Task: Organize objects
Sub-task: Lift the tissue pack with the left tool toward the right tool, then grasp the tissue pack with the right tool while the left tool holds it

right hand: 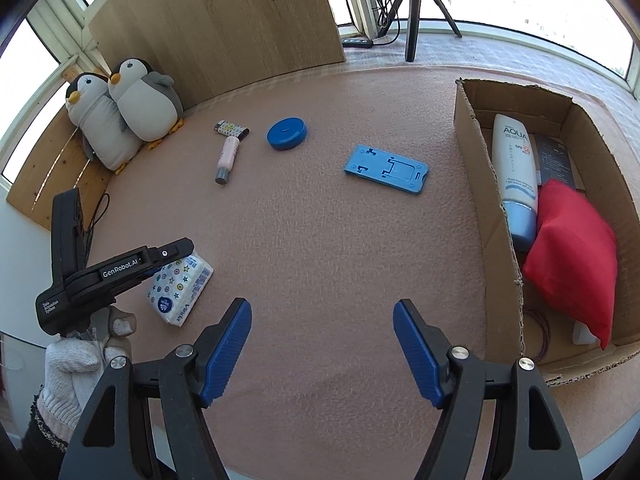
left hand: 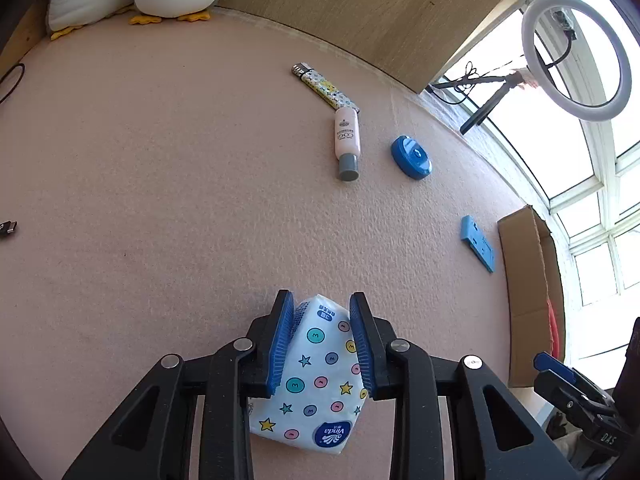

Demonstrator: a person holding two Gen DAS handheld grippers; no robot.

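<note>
**Claw status.** The left claw (left hand: 322,300) straddles the tissue pack (left hand: 320,380). Both blue pads lie against the pack's sides. Whether they are clamping it or only bracketing it cannot be told. In the right wrist view the pack lies low at the near left of the bench (right hand: 320,260), apparently resting on it, well apart from the box. The right claw (right hand: 322,312) hangs over bare bench with its jaws spread wide and nothing between them.

**Progress.** Judged from the layout, the task is partly complete: some items are boxed and five remain outside.

Items remaining on the bench:
1. The tissue pack, at the left claw.
2. A patterned lighter (right hand: 231,129), toward the far edge.
3. A pink bottle (right hand: 227,156) with a grey cap, lying with its base touching or just beside the lighter.
4. A round blue tin (right hand: 286,132), near the bottle.
5. A flat blue phone stand (right hand: 386,168), between the tin and the box.

**Container.** An open cardboard box (right hand: 496,220) stands at the right edge of the bench. Contents:
- a white and blue sunscreen tube (right hand: 514,160), lying along the left wall;
- a dark card or booklet (right hand: 554,156), beside the tube;
- a red pouch (right hand: 572,264), overlapping the tube's cap end;
- a thin purple coil (right hand: 540,328) and a small white item (right hand: 582,334) at the near end, neither identifiable.

Two plush penguins (right hand: 124,112) stand at the far left corner; whether they belong to the task is unclear.
</note>
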